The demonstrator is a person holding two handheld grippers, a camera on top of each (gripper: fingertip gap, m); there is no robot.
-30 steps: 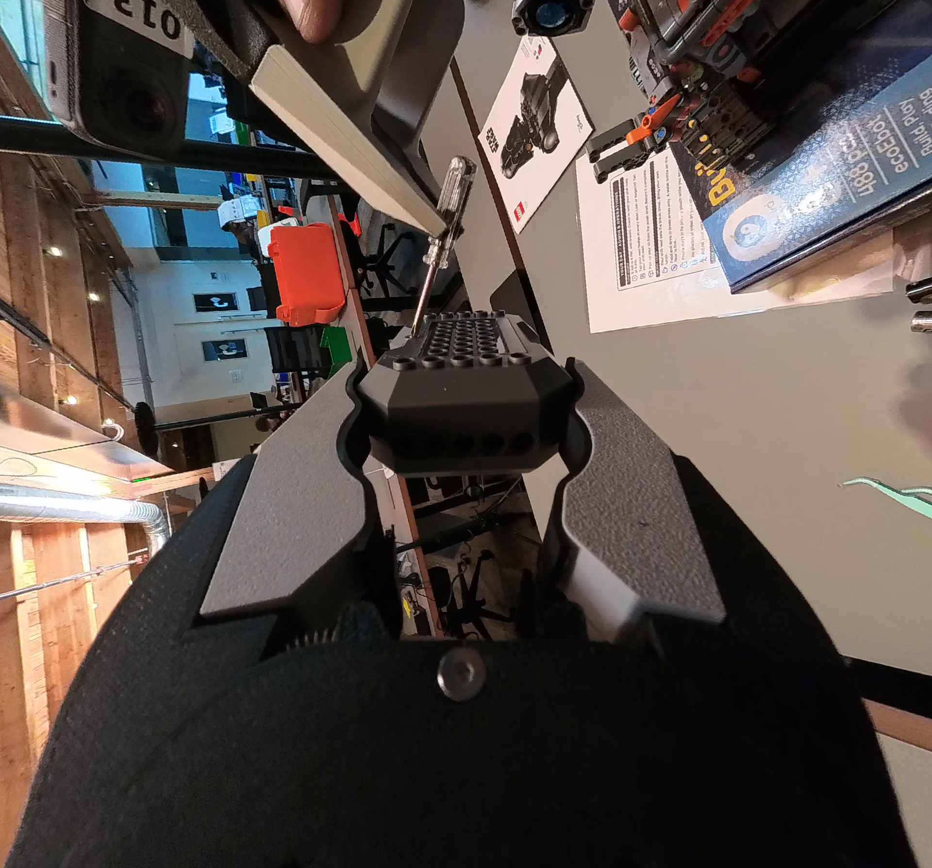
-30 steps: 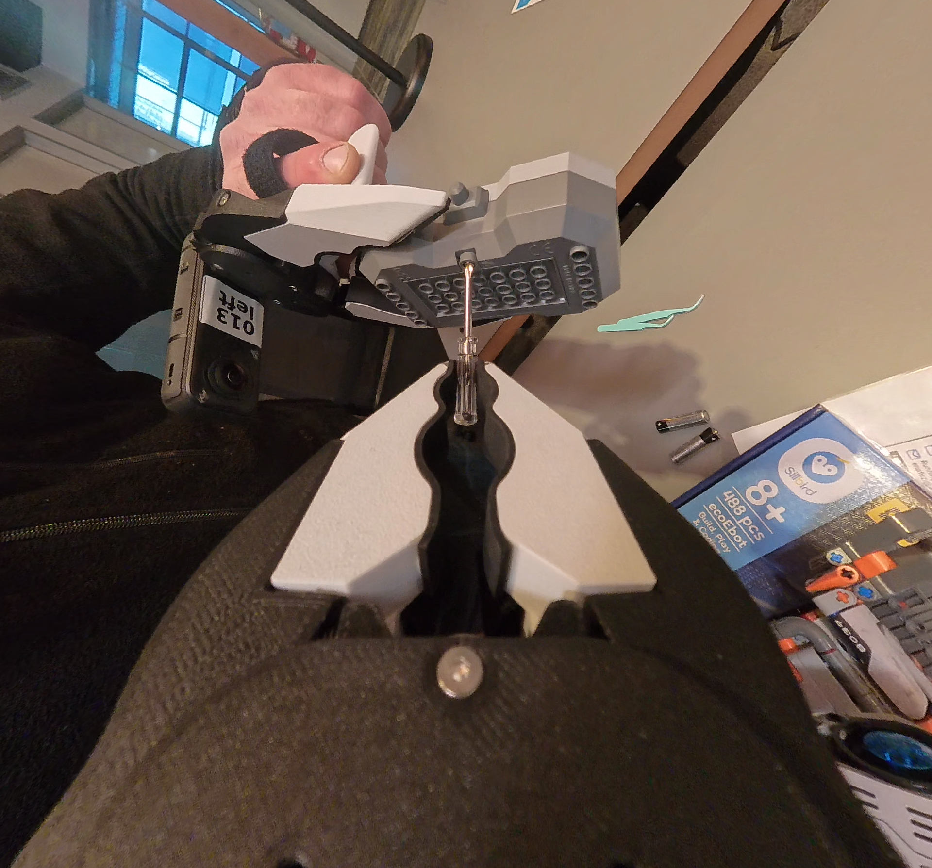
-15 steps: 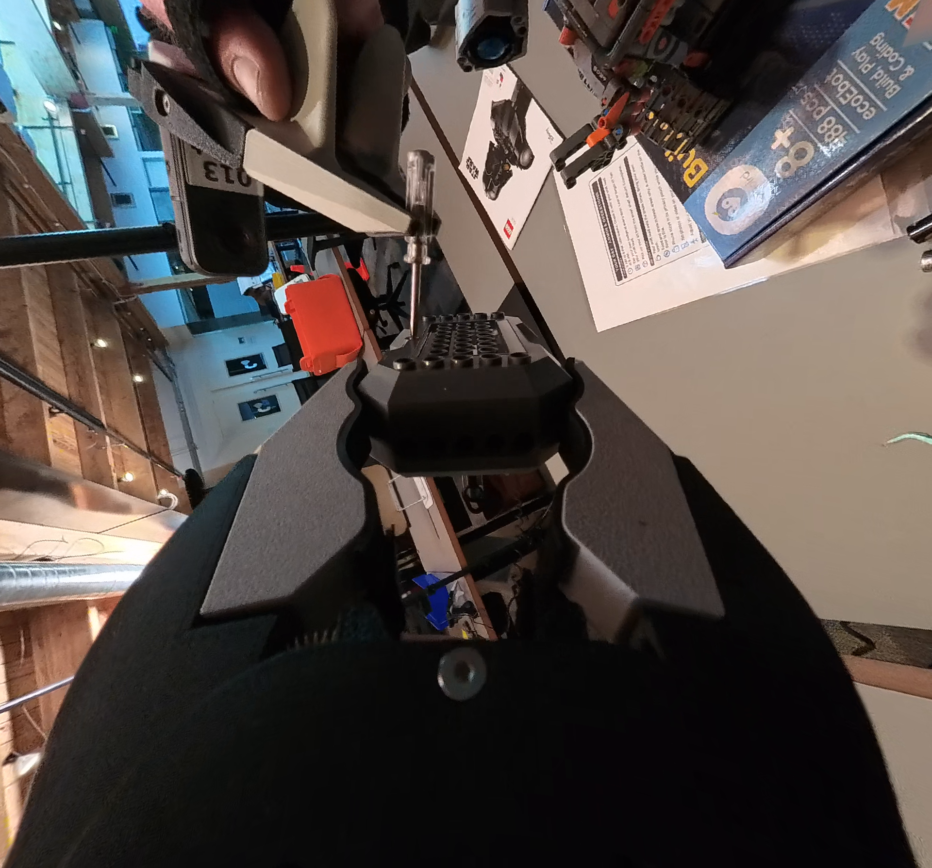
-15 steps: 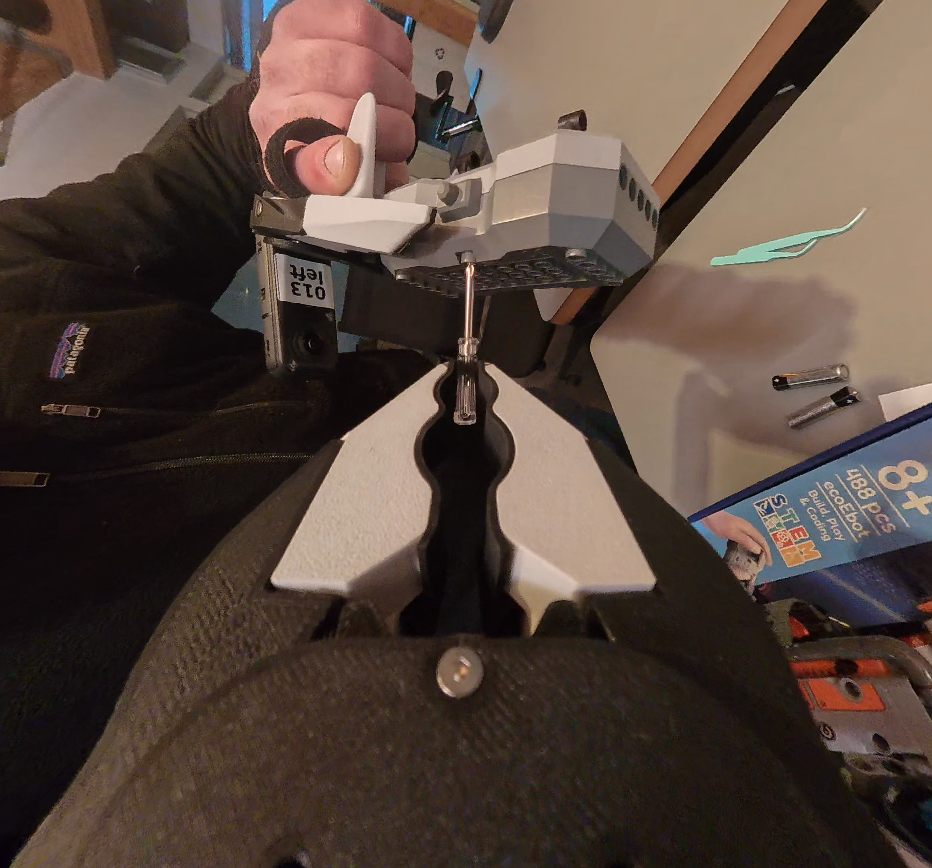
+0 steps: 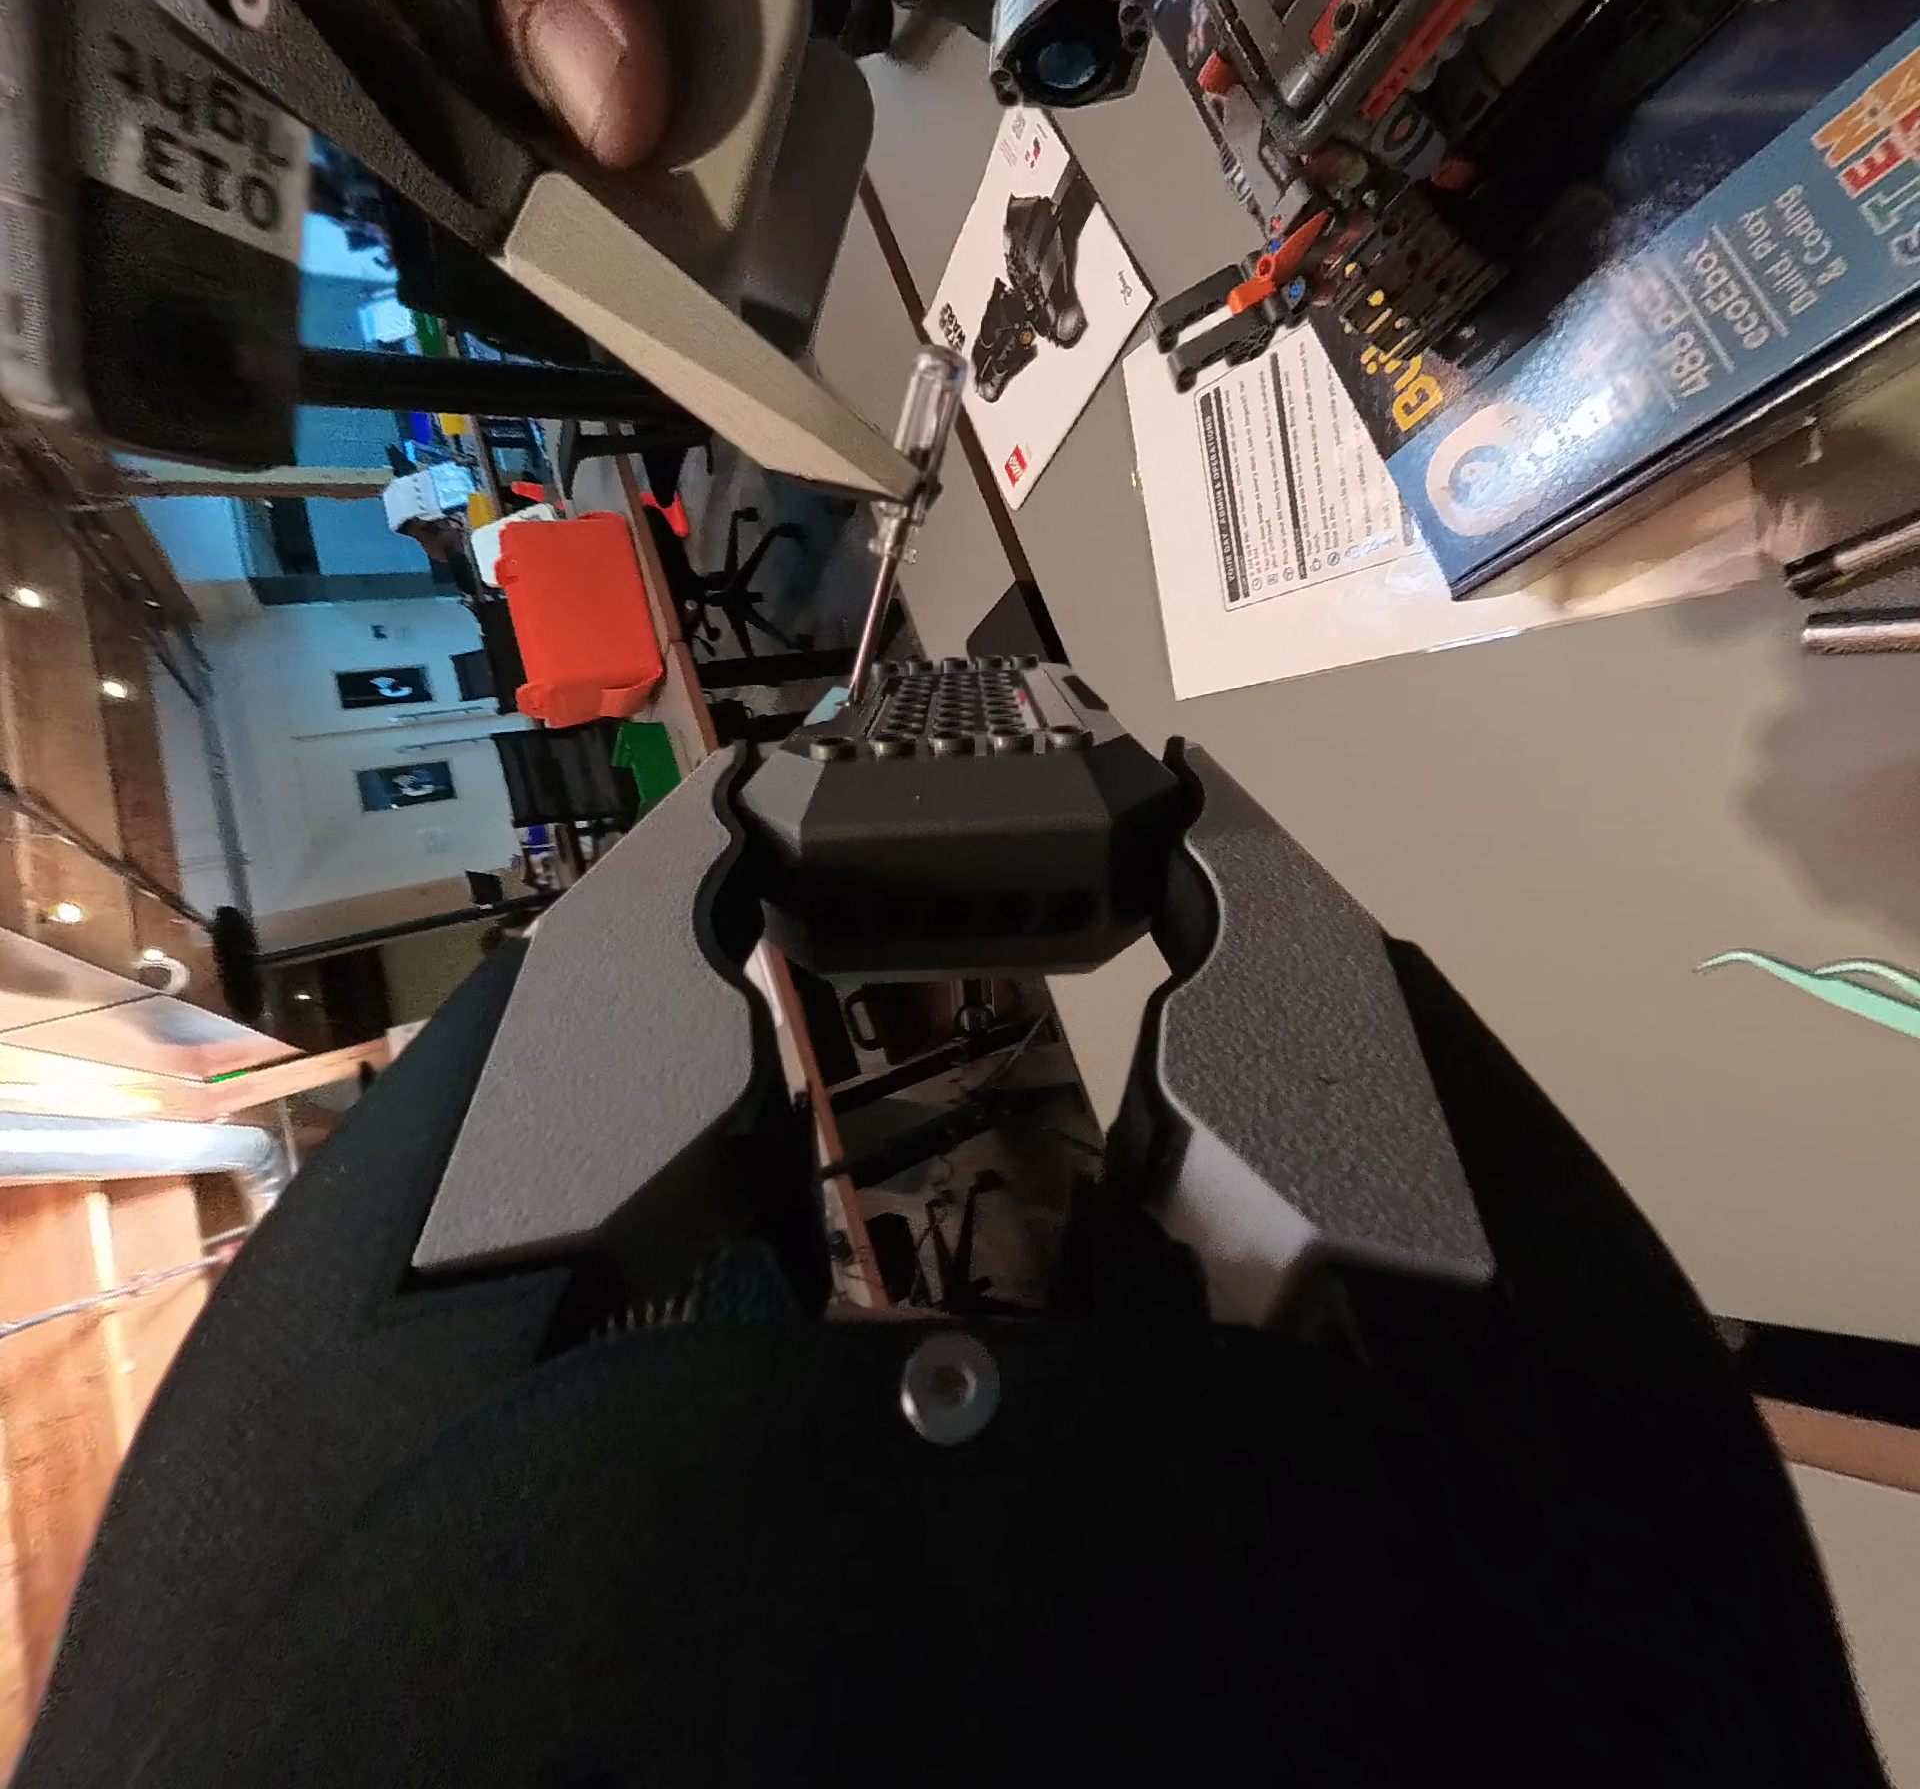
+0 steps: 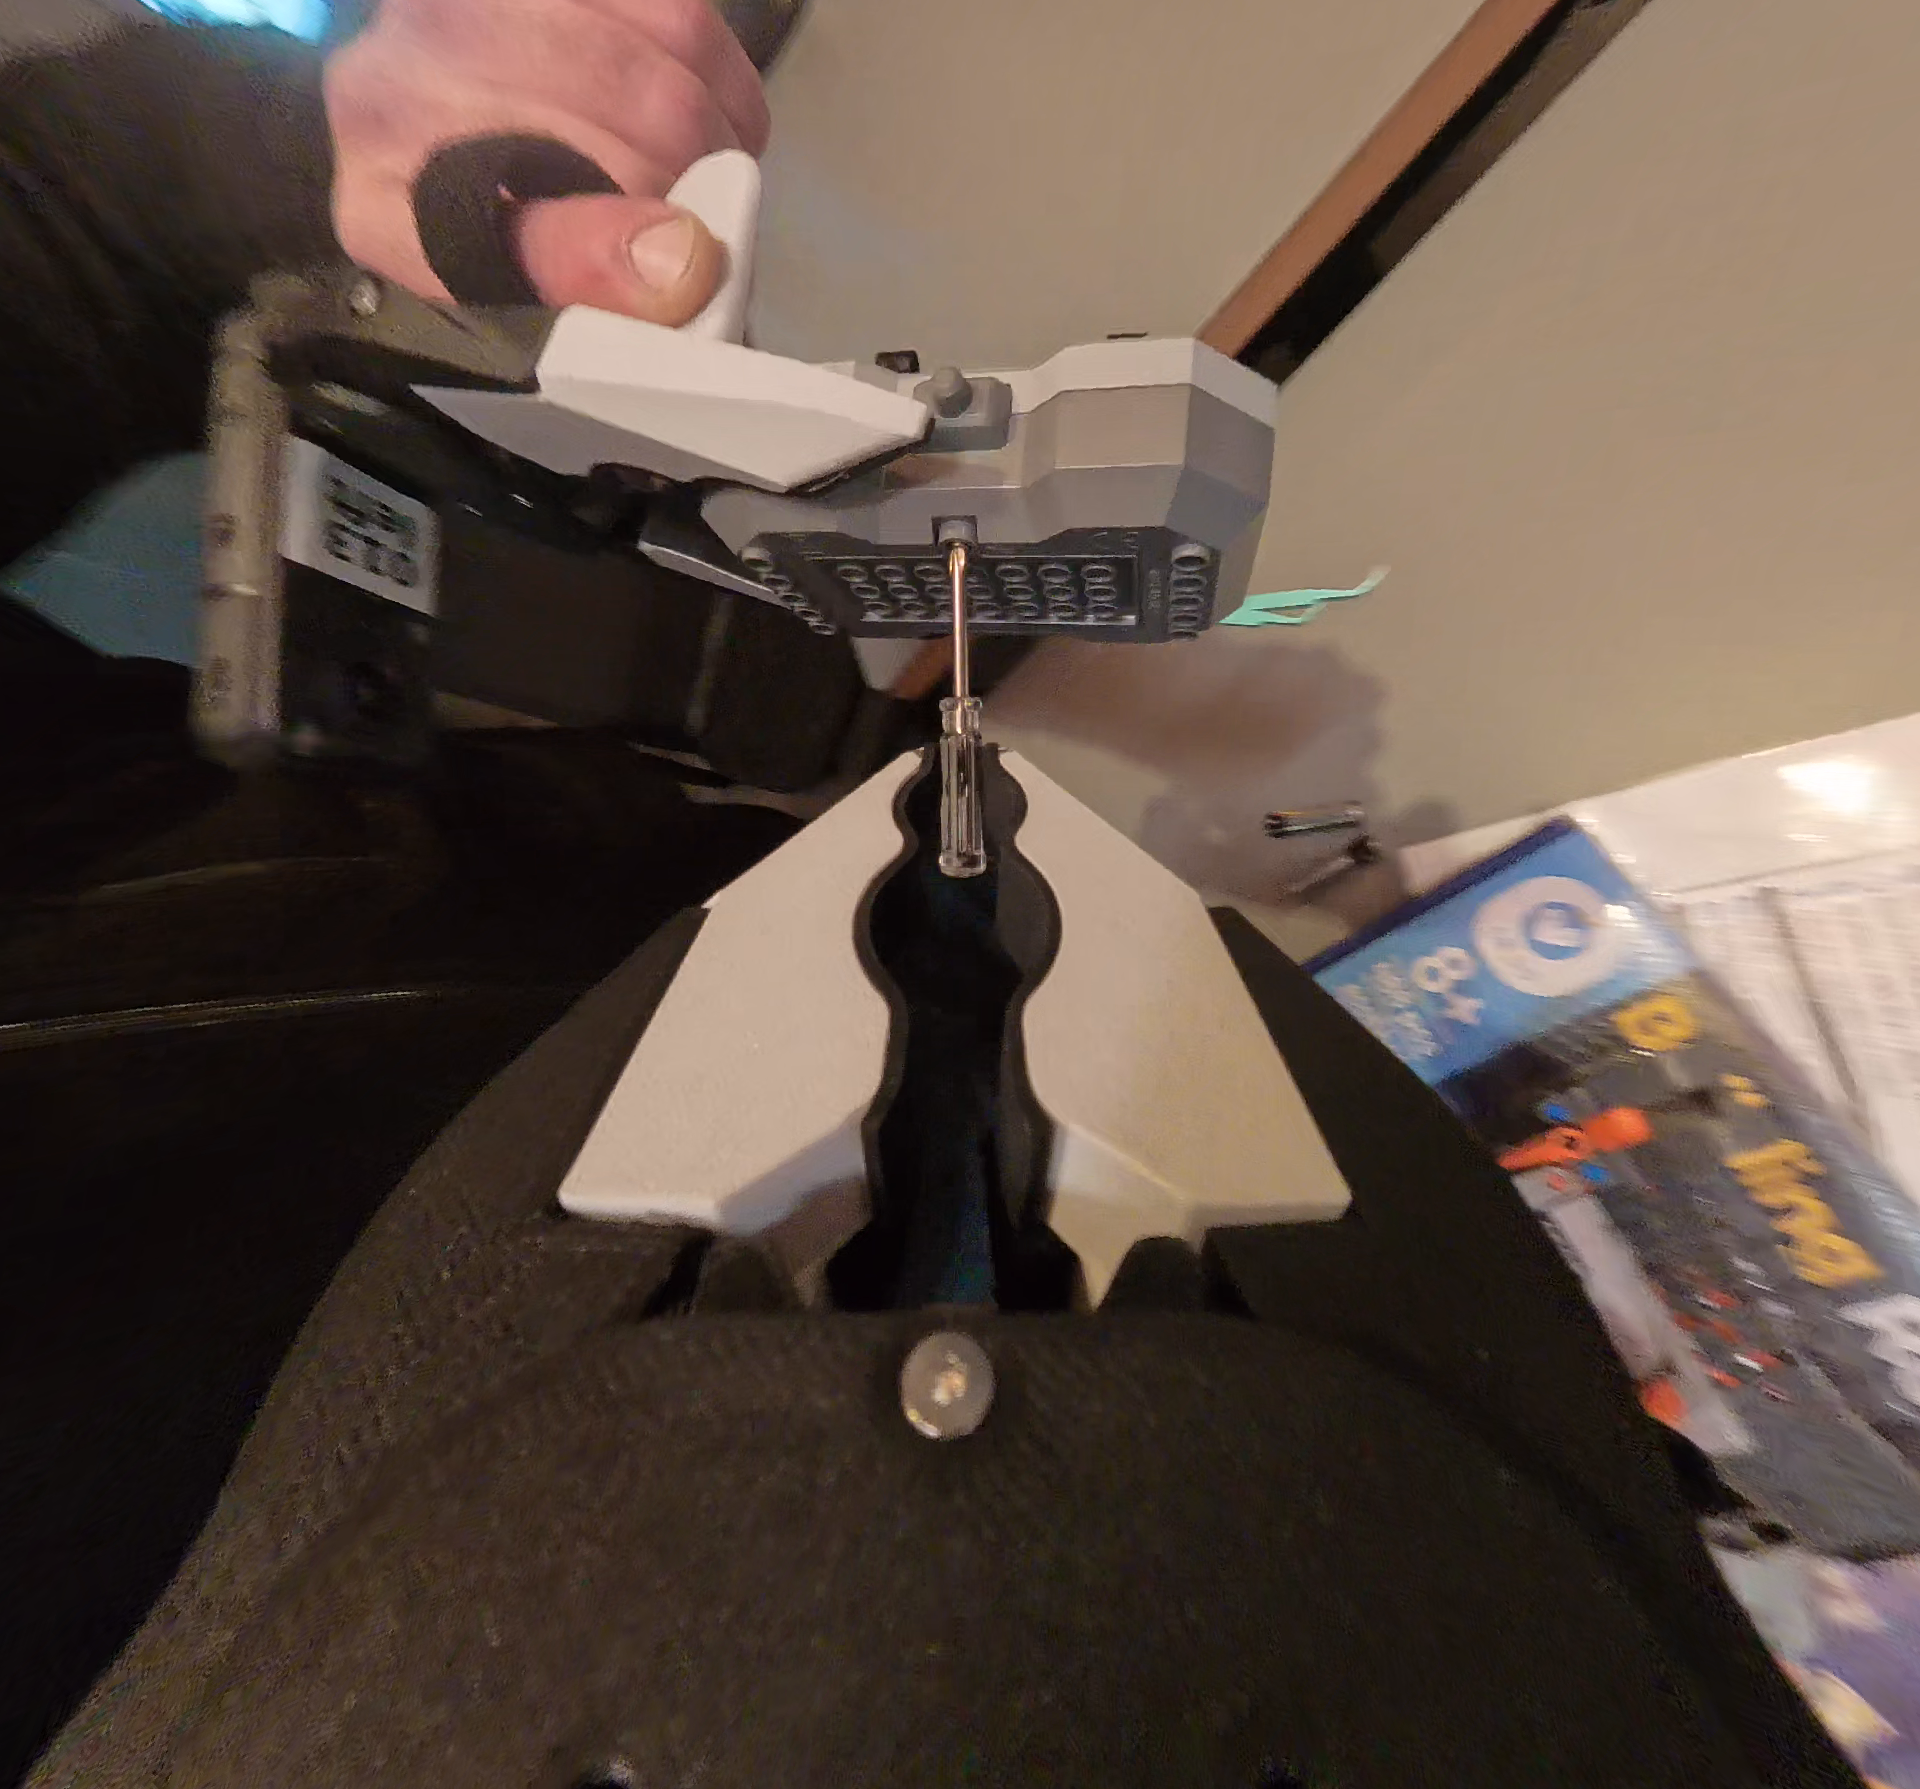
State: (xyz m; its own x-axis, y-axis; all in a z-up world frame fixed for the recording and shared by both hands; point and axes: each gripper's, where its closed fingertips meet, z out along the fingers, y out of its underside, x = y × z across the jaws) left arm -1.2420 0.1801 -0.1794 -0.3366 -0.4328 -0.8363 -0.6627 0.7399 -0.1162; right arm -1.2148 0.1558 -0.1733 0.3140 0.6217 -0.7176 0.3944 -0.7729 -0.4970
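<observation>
My left gripper (image 5: 956,846) is shut on a grey plastic block with a studded dark face (image 5: 951,804), held in the air beside the table edge. My right gripper (image 6: 958,783) is shut on a small screwdriver with a clear handle (image 6: 958,814). Its metal tip touches the studded face of the block (image 6: 1039,586) near one edge. In the left wrist view the screwdriver (image 5: 904,513) comes in from above, held by the right gripper's pale fingers (image 5: 707,357). In the right wrist view a hand (image 6: 540,108) holds the left gripper (image 6: 1049,503).
On the grey table (image 5: 1455,908) lie a blue toy-kit box (image 5: 1683,326), a brick-built robot model (image 5: 1403,25), printed sheets (image 5: 1278,513), a leaflet (image 5: 1029,305), green tweezers (image 5: 1829,991) and two small metal bits (image 6: 1320,835). An orange case (image 5: 577,612) stands far off. About 4 centimetres separates my left fingertips from my right.
The screwdriver has stayed on the block's studded face while both grippers have swung and tilted. The block's studded face now tilts slightly more toward the right camera than half a second ago.
</observation>
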